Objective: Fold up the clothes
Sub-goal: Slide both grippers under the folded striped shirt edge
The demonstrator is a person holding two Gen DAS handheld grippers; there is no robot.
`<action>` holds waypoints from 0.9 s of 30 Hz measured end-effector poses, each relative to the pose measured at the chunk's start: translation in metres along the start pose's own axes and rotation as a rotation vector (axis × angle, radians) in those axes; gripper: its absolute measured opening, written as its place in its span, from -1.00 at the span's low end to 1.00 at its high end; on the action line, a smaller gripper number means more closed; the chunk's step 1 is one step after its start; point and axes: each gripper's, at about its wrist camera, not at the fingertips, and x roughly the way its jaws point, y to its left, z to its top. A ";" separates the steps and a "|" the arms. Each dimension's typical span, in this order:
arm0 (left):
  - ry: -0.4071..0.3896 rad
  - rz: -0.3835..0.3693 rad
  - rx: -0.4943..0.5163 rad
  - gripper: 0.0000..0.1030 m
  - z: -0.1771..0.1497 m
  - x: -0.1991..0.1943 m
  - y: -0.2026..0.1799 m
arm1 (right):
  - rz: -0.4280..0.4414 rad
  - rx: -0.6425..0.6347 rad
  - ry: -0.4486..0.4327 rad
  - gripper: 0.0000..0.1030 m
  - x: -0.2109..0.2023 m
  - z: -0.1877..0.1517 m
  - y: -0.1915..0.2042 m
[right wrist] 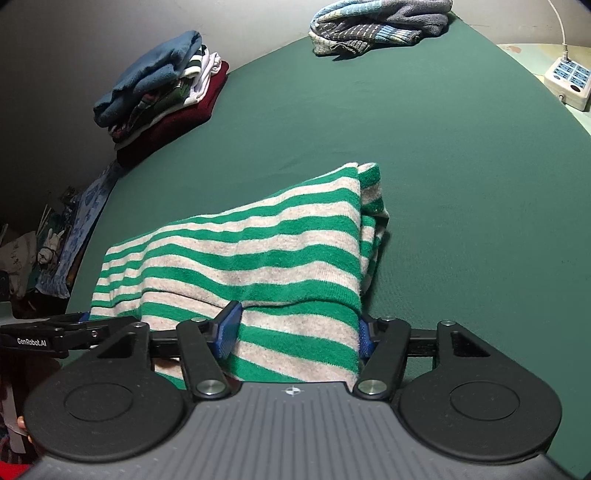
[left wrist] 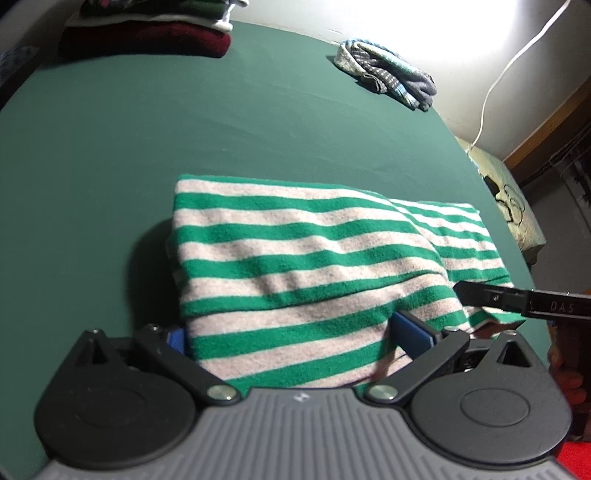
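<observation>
A green-and-pale-pink striped garment [left wrist: 295, 243] [right wrist: 258, 251] lies folded on the green table cover [left wrist: 110, 166] [right wrist: 461, 184]. Its near edge rises into both grippers. In the left wrist view my left gripper [left wrist: 291, 336] has its jaws wide, and the blue pads [left wrist: 410, 332] press on a thick fold of the striped cloth. My right gripper [right wrist: 297, 332] grips the right part of the same edge, its blue pads [right wrist: 229, 328] sunk into the cloth. Each gripper shows at the edge of the other's view: the right gripper's finger [left wrist: 517, 301] and the left gripper's finger [right wrist: 55, 332].
A stack of folded clothes [left wrist: 147, 33] [right wrist: 162, 92] sits at the far left corner. A crumpled blue-grey knit [left wrist: 384, 74] [right wrist: 376, 26] lies at the far right. A power strip [right wrist: 570, 79] with a white cable [left wrist: 517, 62] rests beyond the right edge.
</observation>
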 end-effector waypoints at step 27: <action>-0.028 0.028 -0.023 0.72 -0.002 0.002 -0.009 | -0.034 -0.055 -0.018 0.50 0.004 -0.009 0.015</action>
